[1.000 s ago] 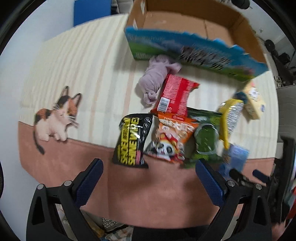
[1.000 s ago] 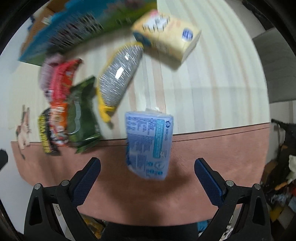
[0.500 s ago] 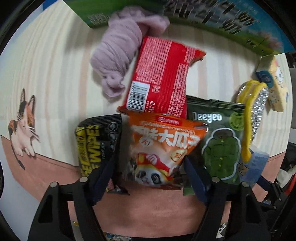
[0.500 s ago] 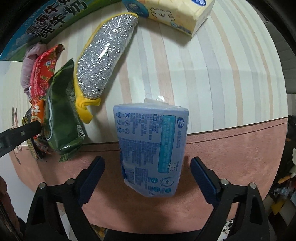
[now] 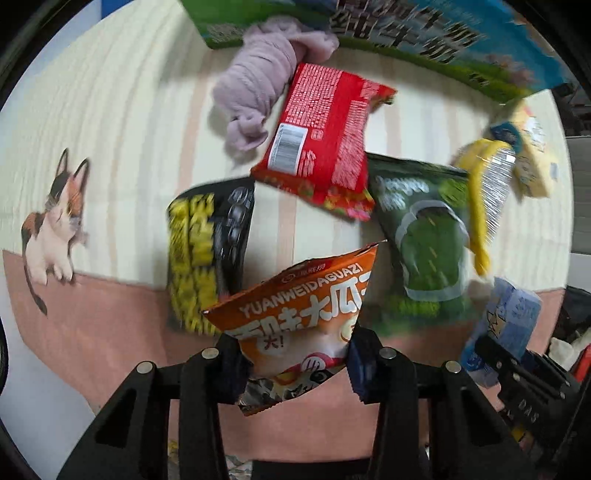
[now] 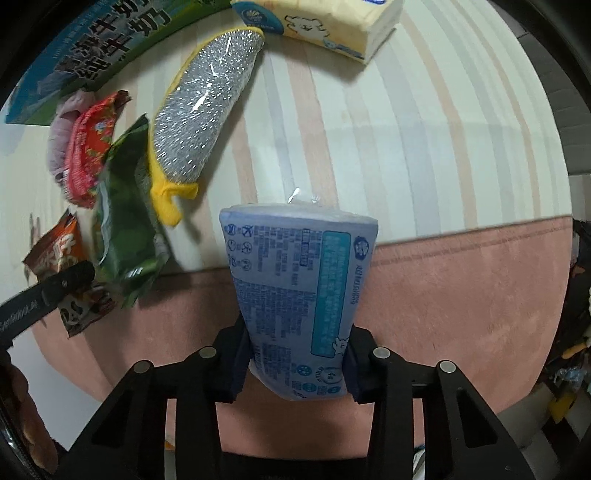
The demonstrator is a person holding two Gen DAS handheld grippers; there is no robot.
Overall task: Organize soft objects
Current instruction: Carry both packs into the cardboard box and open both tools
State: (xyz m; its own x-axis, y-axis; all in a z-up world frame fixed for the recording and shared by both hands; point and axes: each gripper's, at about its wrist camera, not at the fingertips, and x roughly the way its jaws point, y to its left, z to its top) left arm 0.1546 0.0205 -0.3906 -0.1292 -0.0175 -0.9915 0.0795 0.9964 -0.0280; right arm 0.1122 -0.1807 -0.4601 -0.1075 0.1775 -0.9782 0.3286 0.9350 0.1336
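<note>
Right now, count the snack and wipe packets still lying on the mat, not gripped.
3: the black-and-yellow packet at left, the red packet beside the purple cloth, the green packet at right. Others may be hidden.

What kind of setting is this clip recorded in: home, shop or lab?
Most likely a home or home-like room. A table under a striped cloth printed with a cartoon cat holds snack bags such as the orange one, a tissue pack and a printed carton, with clutter around the table's edges.
</note>
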